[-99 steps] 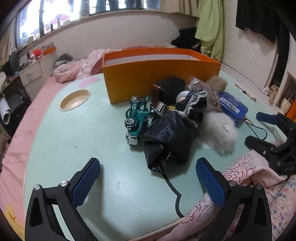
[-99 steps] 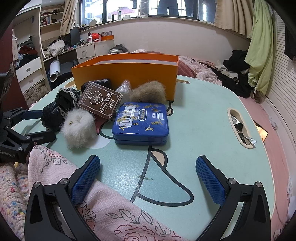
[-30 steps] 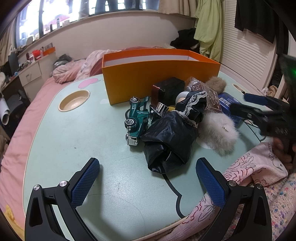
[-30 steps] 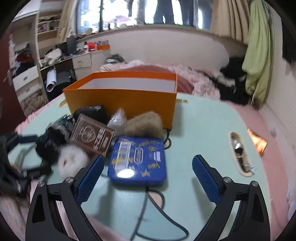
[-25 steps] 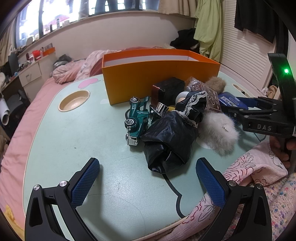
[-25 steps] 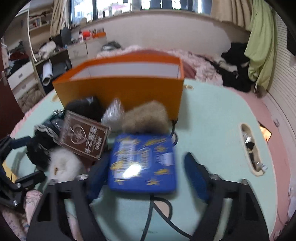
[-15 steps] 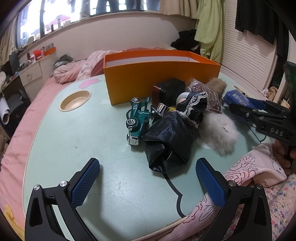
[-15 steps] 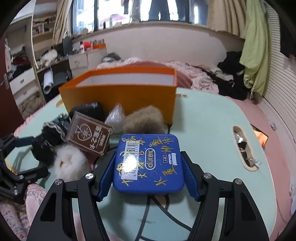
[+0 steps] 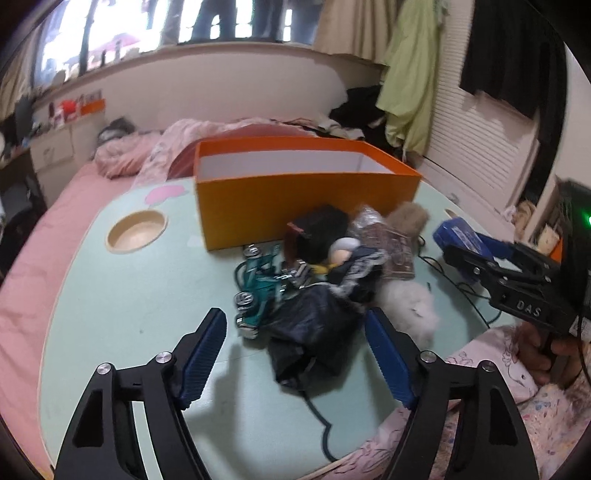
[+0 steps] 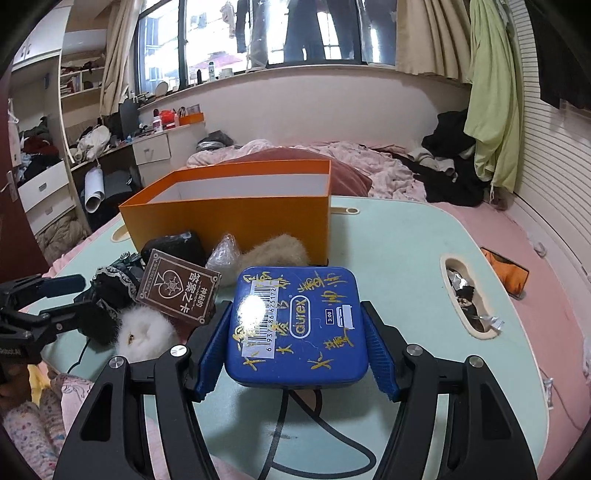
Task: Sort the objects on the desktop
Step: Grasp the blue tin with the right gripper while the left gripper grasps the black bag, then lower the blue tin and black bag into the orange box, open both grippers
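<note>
Right gripper [image 10: 297,347] clamped on square blue tin [image 10: 297,325]; left gripper [image 9: 295,354] spread, jaws just closing, straddling crumpled black bag [image 9: 314,332] without contact.

Daylight pours through a wide window [image 10: 280,33] above a pink-sheeted bed [image 10: 388,173]; white drawers [image 10: 151,151] stand left, beige curtains [image 10: 432,37] right

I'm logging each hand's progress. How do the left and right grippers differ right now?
The right gripper is shut on the blue tin; the left gripper is open, its jaws just narrowing toward the black bag without pressing it. The right faces the orange box squarely; the left sees it past the clutter. Both have blue pads.
</note>
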{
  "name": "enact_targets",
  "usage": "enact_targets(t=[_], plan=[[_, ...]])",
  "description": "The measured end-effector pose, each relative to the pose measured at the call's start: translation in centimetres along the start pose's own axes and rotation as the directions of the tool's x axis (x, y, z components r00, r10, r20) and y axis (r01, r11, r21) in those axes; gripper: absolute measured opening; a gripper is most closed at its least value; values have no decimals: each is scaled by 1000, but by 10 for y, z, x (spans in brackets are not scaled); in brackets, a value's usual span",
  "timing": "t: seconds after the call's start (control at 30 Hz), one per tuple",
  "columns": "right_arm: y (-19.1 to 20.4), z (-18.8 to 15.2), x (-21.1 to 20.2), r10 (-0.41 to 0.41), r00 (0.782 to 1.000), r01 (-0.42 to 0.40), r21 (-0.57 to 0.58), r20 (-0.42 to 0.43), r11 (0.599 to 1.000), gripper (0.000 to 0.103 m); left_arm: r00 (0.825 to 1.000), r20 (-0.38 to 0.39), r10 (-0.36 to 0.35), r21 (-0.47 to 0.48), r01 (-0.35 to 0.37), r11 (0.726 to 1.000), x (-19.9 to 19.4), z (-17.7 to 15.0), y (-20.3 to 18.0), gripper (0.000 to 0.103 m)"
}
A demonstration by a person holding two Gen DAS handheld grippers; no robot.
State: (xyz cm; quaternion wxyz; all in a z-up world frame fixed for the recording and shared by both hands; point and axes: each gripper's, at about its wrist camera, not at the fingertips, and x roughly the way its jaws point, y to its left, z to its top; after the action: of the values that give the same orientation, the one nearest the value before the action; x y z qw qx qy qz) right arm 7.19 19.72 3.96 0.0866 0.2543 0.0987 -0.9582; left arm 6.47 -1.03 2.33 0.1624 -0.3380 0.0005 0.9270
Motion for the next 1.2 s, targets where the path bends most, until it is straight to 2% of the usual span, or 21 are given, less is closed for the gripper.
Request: enact_targets(t=[0.1,0.17,0.2,0.23,0.27,0.37,0.53,0.7,0.77,0.87,1.0,1.2], plan=[[0,0,0,4,1000,-4,-1,-1,1000,67,1000,6,-18,48,17,999,0,2,-10,76],[0,-1,0,8,1000,-8,-2,-3,1000,67,999,-50,-7,72,10,997,10,2,-13,61],[1,-1,0,9,1000,-9,-3,-3,1000,67,997,-78,1,80,5,997,16,2,-15,40],[1,-1,0,11,1000,-11,-5,-2,1000,67,996,-91,1,88,7,996,19,1,-17,33],[2,0,0,10,1000,-10,-7,-1,1000,67,996,-86,2,97,6,995,19,0,-19,31],[-1,-1,-1,12,1000,-12,-9,5,1000,67,999,-50,-19,106,24,994,8,-4,-22,28],[-1,0,-3,19,1000,-19,-11,14,1000,67,997,3,-76,53,76,996,-17,-4,-11,27],[0,10,-12,23,998,-22,-30,54,999,67,995,97,-23,4,22,1000,-42,23,7,27],[0,20,-13,41,997,-39,-31,63,999,67,994,110,-1,0,1,1000,-42,37,11,27],[1,40,-11,82,995,-81,-22,63,996,67,994,102,28,13,-29,999,-32,62,12,27],[5,79,1,98,992,-97,-23,74,995,67,997,67,34,20,-36,999,2,100,14,28],[13,124,57,84,996,-84,-32,6,996,67,995,-13,99,-20,-99,995,67,143,30,28]])
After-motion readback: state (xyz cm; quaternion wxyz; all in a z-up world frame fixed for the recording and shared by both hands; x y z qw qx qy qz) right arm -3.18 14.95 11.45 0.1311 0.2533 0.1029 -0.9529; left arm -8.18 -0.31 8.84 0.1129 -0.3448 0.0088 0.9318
